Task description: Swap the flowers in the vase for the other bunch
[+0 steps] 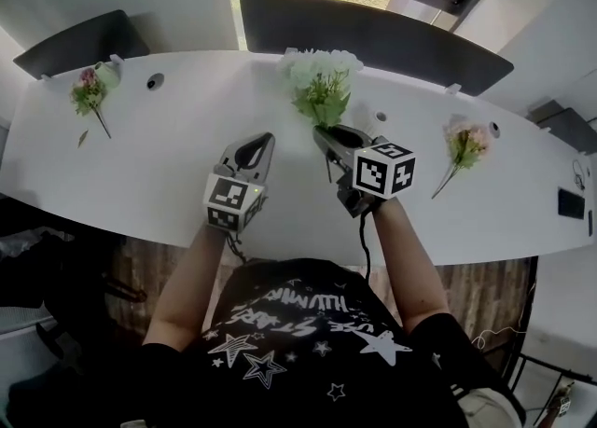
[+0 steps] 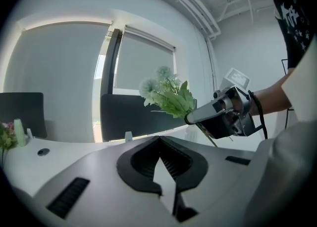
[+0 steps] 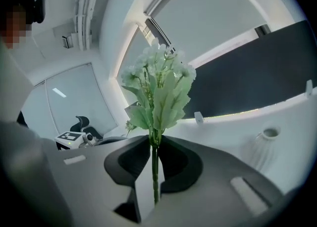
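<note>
The white-and-green bunch (image 1: 322,86) is off the table (image 1: 168,165), near the middle of its far edge. It stands upright in the right gripper (image 1: 326,134), whose jaws are clamped on the thin stems just under the leaves. The stem ends poke out below the grip.

In the right gripper view, a white ribbed vase (image 3: 265,147) stands on the table just to the right of that gripper. The head view does not show the vase, because the gripper and its marker cube cover that patch of table.

The left gripper (image 1: 264,144) is held beside the right one, nearer the table's left end. Its jaws are closed together with nothing between them.

A pink bunch (image 1: 464,146) lies flat toward the table's right end. Another small pink bunch (image 1: 90,90) lies near the far left corner. Round cable holes (image 1: 155,81) are set along the far edge, and a dark phone (image 1: 571,202) rests at the extreme right end. Dark panels (image 1: 373,39) rise behind the far edge, under a window.
</note>
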